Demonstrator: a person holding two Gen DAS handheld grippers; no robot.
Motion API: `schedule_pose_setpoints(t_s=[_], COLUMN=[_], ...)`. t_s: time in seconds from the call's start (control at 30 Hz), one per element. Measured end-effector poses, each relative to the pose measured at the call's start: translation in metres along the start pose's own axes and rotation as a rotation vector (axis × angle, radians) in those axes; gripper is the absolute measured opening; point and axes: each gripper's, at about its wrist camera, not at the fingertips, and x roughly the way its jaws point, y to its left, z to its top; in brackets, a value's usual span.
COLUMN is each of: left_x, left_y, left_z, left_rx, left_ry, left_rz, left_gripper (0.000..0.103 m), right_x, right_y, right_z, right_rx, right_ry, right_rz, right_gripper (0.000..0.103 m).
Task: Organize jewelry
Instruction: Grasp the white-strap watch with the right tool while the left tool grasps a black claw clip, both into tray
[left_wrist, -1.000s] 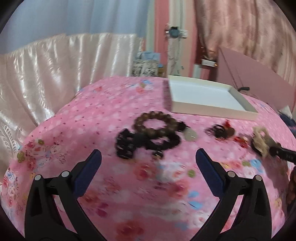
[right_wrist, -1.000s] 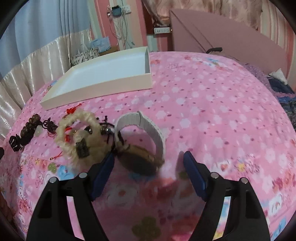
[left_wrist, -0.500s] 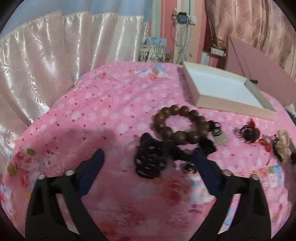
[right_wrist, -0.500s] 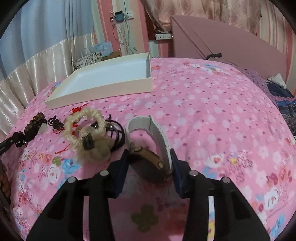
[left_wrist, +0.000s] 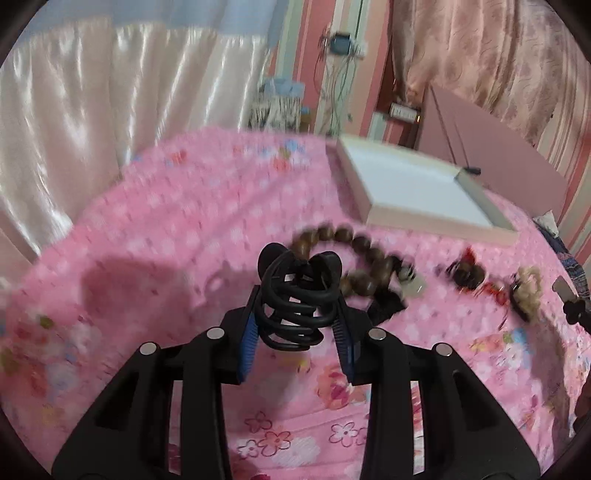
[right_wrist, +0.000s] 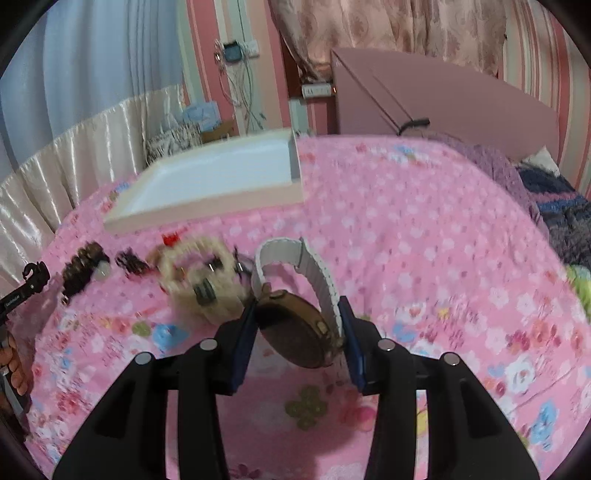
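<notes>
Jewelry in both tongs. Left gripper (left_wrist: 297, 317): jaws closing on the black hair claw (left_wrist: 295, 299), which sits between the pads; light, springy plastic, best pinched across its ribbed body. Right gripper (right_wrist: 297, 326): pinching the wristwatch (right_wrist: 299, 325) by its case; rigid, smooth metal that may slip, white strap (right_wrist: 317, 269) arching ahead. Tray (right_wrist: 207, 210) lies beyond both.

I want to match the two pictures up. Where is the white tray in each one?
Left wrist view: the white tray sits up and to the right of the middle, behind the brown bead bracelet.
Right wrist view: the white tray sits up and to the left of the middle, behind the fluffy cream scrunchie.
Shared landmark: the wall socket with dangling cables, behind the tray.
</notes>
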Motion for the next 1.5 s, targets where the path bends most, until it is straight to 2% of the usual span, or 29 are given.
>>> schedule_pose_setpoints(t_s=[0.1,0.17,0.27,0.37,0.43,0.53,0.67,0.8,0.97,1.13,1.37,1.5], left_x=[-0.009,0.000,0.020,0.054,0.083,0.127,0.168,0.183,0.177,0.159,0.135,0.133], left_y=[-0.016,-0.031,-0.061,-0.091,-0.110,-0.128,-0.128,-0.120,-0.124,-0.109,-0.095,-0.099], left_z=[0.027,0.049,0.081,0.107,0.117,0.118,0.109,0.093,0.081,0.073,0.059,0.058], left_rx=[0.029,0.028,0.037,0.041,0.059,0.082,0.071,0.058,0.122,0.135,0.108,0.123], left_ry=[-0.052,-0.054,-0.057,-0.018,0.016,0.100,0.195,0.254,0.256,0.264,0.278,0.237], left_rz=[-0.027,-0.060,-0.092,-0.125,-0.127,-0.113,-0.084,-0.069,-0.010,0.002,-0.029,-0.047], left_gripper=[0.035,0.035,0.035,0.035,0.035,0.035,0.035,0.035,0.035,0.035,0.035,0.036], right_x=[-0.003,0.004,0.025,0.069,0.099,0.137,0.174,0.181,0.171,0.155,0.133,0.128], right_y=[0.010,0.019,0.039,0.046,0.050,0.052,0.058,0.057,0.064,0.071,0.077,0.077], right_z=[0.027,0.047,0.081,0.108,0.118,0.126,0.124,0.112,0.102,0.085,0.061,0.058], right_rx=[-0.026,-0.027,-0.075,-0.070,-0.108,-0.096,-0.139,-0.163,-0.167,-0.190,-0.202,-0.182], right_ry=[-0.039,-0.052,-0.089,-0.055,-0.030,0.023,0.093,0.128,0.153,0.157,0.160,0.137], right_rz=[0.032,0.087,0.116,0.166,0.117,0.100,0.045,0.023,0.034,0.054,0.084,0.089], right_gripper=[0.043,0.043,0.043,0.043,0.043,0.043,0.043,0.043,0.043,0.043,0.043,0.043])
